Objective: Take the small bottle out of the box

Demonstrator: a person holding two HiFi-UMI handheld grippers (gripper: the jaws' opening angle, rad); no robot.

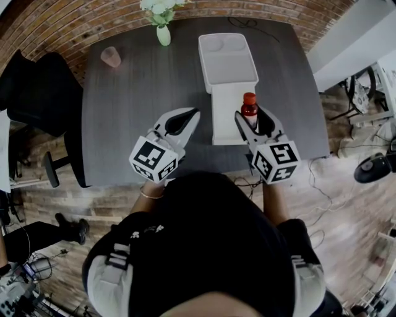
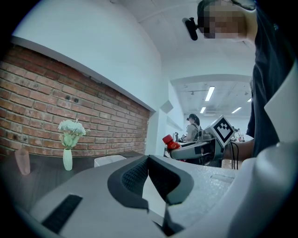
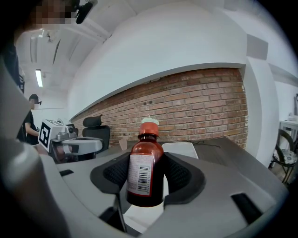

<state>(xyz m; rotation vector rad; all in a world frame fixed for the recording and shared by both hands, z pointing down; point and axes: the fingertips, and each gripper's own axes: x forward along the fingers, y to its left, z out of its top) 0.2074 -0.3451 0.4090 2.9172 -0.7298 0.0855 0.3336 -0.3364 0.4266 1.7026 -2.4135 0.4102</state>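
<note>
While we're gripping the small bottle (image 3: 145, 162) upright in the right tool (image 3: 146, 173) to clear the box (image 1: 224, 121), the left tool (image 2: 148, 160) is idling clenched, empty.

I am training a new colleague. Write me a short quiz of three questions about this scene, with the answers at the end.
1. Multiple choice: what is clamped in the right tool? A. a green apple; B. a small brown bottle with a red cap; C. nothing.
2. True or false: the left tool is shut and empty.
3. Short answer: what stands at the far edge of the dark grey wooden table, holding white flowers?
Key: 1 B. 2 True. 3 A small white vase.
</note>
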